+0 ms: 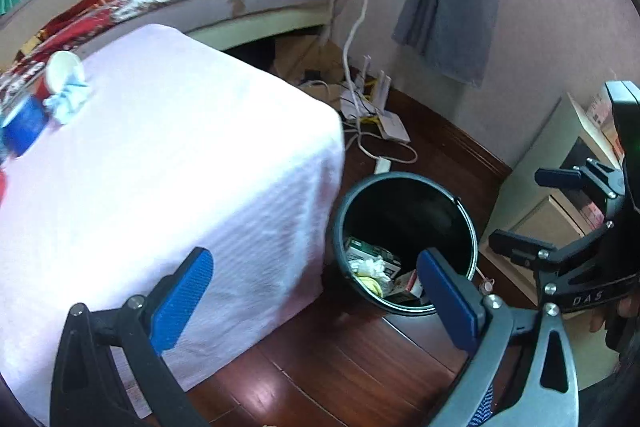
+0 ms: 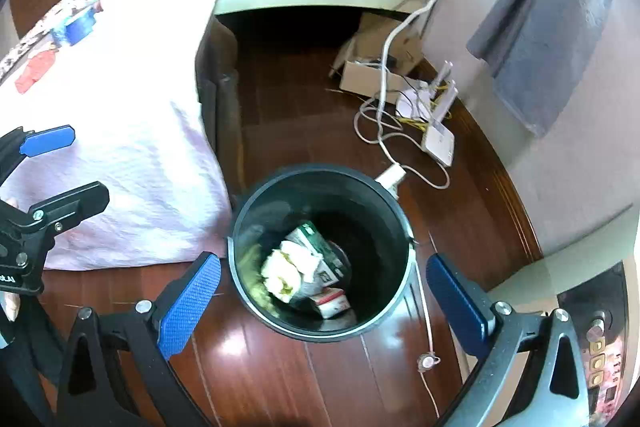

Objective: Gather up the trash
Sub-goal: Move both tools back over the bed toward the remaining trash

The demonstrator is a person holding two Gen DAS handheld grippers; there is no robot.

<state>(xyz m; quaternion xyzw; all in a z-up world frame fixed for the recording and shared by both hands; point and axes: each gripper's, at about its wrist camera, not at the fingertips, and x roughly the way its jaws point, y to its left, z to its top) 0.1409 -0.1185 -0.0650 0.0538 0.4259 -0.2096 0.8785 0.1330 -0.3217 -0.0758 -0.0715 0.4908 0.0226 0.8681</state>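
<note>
Both tongs spread wide, holding nothing: left gripper (image 1: pixel 316 301), right gripper (image 2: pixel 324 293) above bin (image 2: pixel 244 223). Remaining trash, seemingly crumpled tissue (image 1: pixel 68 99) and 1 cup (image 1: pixel 62 69), on table (image 1: pixel 180 155). Risk: reaching sweeps the cup off the edge.

a table draped in a pale pink cloth (image 1: pixel 168 155) carries a white cup (image 1: pixel 62 69), a crumpled tissue (image 1: pixel 68 99) and a blue roll (image 1: pixel 24 125) near its far edge, while the wooden floor (image 2: pixel 288 379) bears 1 dark bin (image 2: pixel 320 327) and white cables (image 2: pixel 380 131).
</note>
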